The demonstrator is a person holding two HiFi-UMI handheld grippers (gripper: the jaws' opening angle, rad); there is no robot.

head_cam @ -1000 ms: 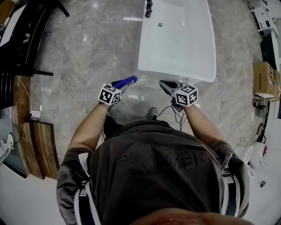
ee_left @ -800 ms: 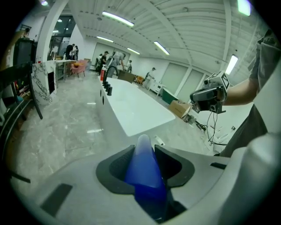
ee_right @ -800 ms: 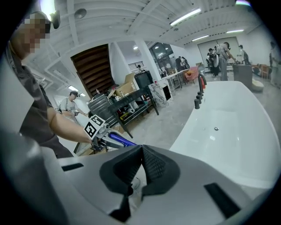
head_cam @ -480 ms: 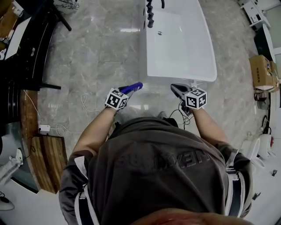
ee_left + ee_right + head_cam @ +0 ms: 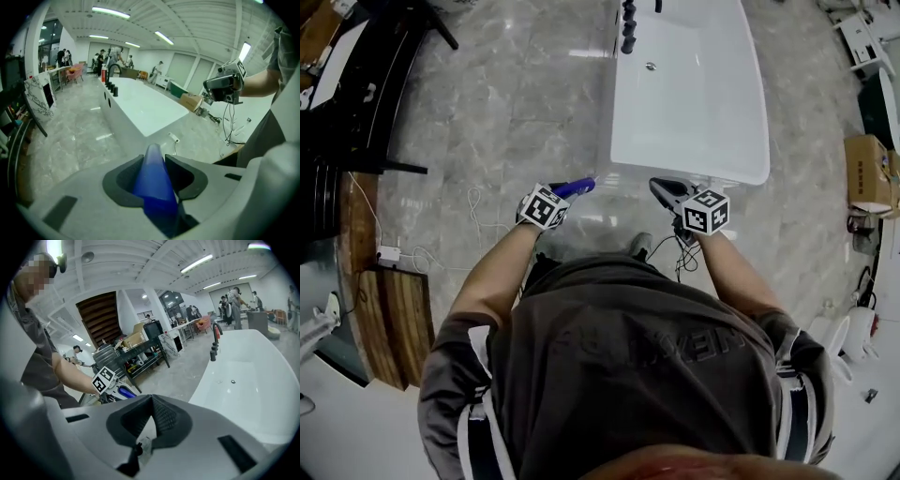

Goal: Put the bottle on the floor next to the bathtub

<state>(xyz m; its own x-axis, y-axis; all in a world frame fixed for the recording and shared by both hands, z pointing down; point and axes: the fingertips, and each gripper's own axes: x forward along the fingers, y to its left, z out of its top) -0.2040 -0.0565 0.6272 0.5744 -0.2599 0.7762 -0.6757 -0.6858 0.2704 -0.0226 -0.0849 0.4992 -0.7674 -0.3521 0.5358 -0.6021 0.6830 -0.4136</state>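
A black metal shelving rack (image 5: 356, 112) lines one side of the room. Brown wooden planks (image 5: 394, 323) lie just beside its near end. A white power strip (image 5: 387, 253) sits between rack and planks, and its thin white cable (image 5: 475, 202) loops away from the rack. A marble-patterned slab (image 5: 37, 101) stands at the rack's far end. A brown cardboard box (image 5: 867, 173) sits well apart from the rack, on the opposite side.

bathtub (image 5: 694, 112) ahead, cardboard box (image 5: 866, 172) far right
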